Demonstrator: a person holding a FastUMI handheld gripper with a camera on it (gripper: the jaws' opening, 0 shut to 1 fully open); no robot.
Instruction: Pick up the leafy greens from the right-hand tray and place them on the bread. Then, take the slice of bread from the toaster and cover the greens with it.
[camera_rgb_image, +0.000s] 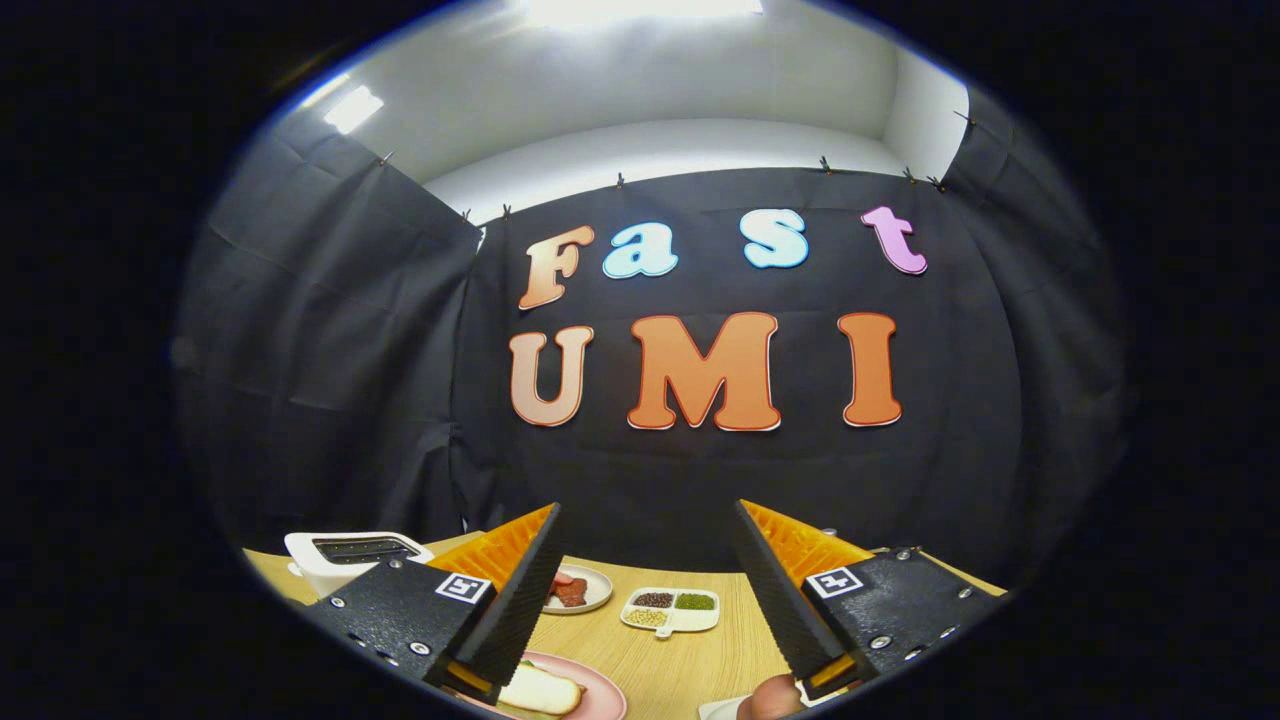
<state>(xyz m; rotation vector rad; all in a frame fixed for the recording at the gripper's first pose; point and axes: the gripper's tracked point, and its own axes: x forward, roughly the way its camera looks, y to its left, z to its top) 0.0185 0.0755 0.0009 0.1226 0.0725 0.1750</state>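
Wooden table (690, 655), claw (650, 530) open and empty, bread (540, 690) lying flat on pink plate (605, 700), toaster (345, 560) behind.

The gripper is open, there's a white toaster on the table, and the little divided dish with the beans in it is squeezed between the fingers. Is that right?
Not quite. In the gripper view the gripper is open and the white toaster sits on the table, but the divided dish is not squeezed: it lies on the table beyond the fingers, untouched.

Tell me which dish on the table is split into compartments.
The white dish beyond the open gripper, holding dark, green and pale fillings. The small plate beside it and the pink plate are undivided.
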